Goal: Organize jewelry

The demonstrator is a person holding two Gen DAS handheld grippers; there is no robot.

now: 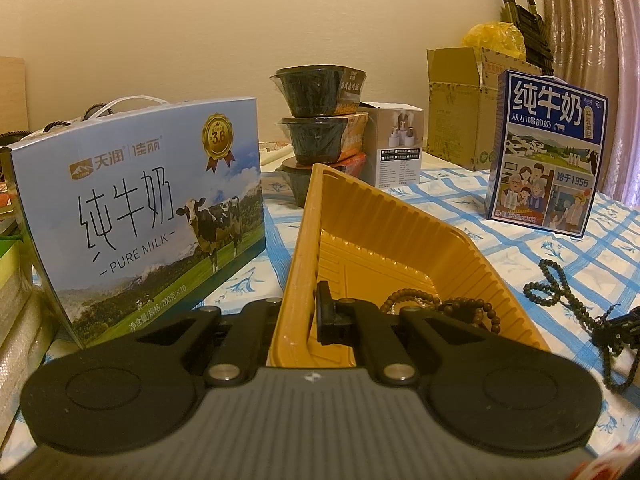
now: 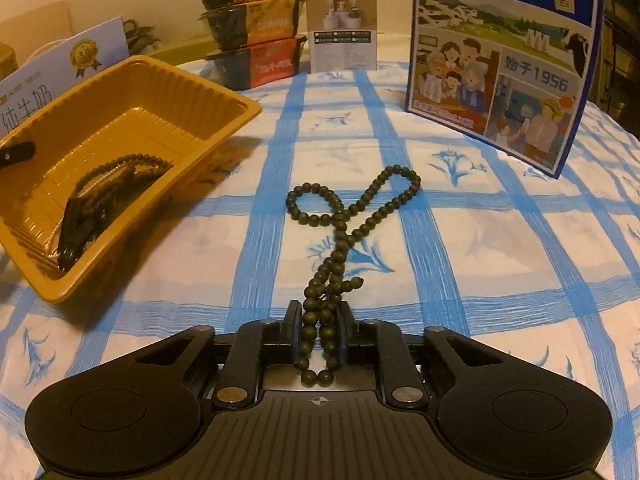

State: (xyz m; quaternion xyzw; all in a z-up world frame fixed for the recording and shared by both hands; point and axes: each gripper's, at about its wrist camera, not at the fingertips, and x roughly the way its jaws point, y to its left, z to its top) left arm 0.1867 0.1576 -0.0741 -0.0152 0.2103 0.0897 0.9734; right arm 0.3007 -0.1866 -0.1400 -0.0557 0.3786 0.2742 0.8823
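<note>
Right gripper (image 2: 319, 330) first: its two pads are pinched on the near end of a dark bead strand (image 2: 348, 216), the doubled cords bunched between them while the rest trails away across the blue-checked cloth (image 2: 500, 248) and ends in two loops. My left gripper (image 1: 308, 312) is pressed together on the near wall of the yellow tray (image 1: 400, 240), one finger inside and one outside, so the tray sits tilted; another bead strand (image 1: 460, 308) already lies in its bottom. I judge the beads light but limp and a bit slick: they will sag, swing and drag their loops once lifted, and a round bead can roll out of the pads, so holding the bunched cords where several strands cross seems the safest hold. From my right wrist view the tray lies to the left, with bare cloth between it and the strand, so the way across looks open. Its ribbed rim stands up and could catch a dangling loop, so I would carry high over it. A blue milk carton (image 2: 504, 64) stands well apart on the far right, and stacked bowls (image 2: 252, 28) sit behind the tray.
</note>
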